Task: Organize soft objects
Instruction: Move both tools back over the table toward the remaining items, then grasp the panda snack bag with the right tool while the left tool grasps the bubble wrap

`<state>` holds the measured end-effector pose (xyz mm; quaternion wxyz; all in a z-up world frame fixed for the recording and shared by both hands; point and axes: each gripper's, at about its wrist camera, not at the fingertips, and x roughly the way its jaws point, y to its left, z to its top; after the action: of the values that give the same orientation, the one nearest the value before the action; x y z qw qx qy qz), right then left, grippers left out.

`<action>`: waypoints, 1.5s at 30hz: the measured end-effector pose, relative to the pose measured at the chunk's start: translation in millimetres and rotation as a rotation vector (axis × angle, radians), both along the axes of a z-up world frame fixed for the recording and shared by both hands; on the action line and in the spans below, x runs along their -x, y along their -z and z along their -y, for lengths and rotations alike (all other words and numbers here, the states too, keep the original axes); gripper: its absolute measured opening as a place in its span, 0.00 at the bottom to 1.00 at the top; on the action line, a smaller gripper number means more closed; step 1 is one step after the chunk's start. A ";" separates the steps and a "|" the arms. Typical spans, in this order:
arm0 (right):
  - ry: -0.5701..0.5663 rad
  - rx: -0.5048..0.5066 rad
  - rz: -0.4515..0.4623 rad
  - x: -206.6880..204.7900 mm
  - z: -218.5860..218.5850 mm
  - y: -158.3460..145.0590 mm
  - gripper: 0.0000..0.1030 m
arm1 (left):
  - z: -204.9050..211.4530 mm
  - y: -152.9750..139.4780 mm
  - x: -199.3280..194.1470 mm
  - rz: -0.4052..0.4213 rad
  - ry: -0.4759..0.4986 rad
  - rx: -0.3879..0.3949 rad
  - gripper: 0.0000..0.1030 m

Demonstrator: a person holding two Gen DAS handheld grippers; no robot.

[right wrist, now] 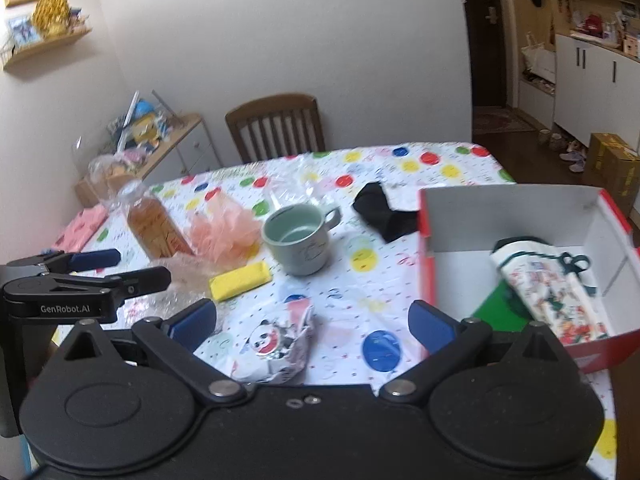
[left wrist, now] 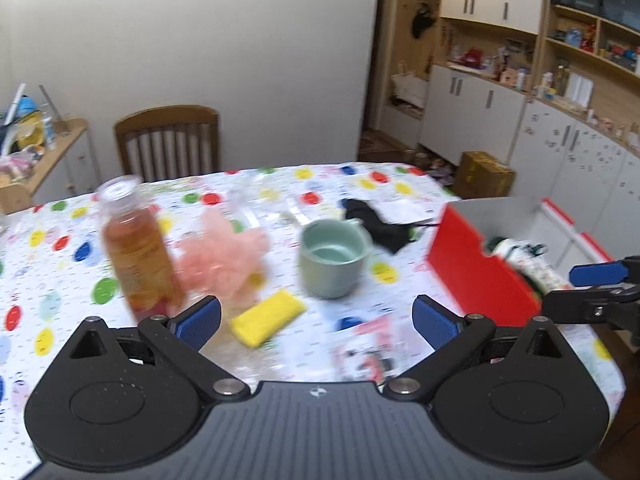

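Observation:
My left gripper is open and empty above the table, just short of a yellow sponge. A pink mesh puff lies behind the sponge. A black cloth lies far right of a green mug. My right gripper is open and empty over a crumpled printed cloth with a panda. A red and white box at the right holds a rolled printed cloth. The sponge, puff and black cloth also show in the right wrist view.
A bottle of amber liquid stands at the left by the puff. The mug sits mid-table. The table has a dotted plastic cover. A wooden chair stands at the far side. A cardboard box is on the floor.

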<state>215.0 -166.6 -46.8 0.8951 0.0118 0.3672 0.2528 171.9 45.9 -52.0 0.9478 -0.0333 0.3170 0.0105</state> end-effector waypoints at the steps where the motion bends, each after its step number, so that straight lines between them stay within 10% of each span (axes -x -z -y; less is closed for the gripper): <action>1: -0.008 0.009 -0.008 -1.3 -6.8 3.6 0.99 | -5.3 4.1 1.7 -0.004 -0.008 -0.008 0.99; 15: -0.122 0.132 -0.101 -25.4 -76.4 60.4 0.99 | -59.1 63.4 1.3 -0.069 -0.118 -0.157 0.99; 31: -0.112 0.248 -0.216 -52.7 -118.7 122.4 0.94 | -83.9 95.1 -24.0 -0.104 -0.158 -0.114 0.98; 45: -0.136 0.311 -0.195 -50.0 -128.5 131.0 0.77 | -74.8 102.7 -35.2 -0.142 -0.148 -0.180 0.32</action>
<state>265.0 -38.1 -177.8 0.8272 -0.1269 0.4866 0.2506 207.1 120.7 -154.7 0.9188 0.0295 0.3775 0.1112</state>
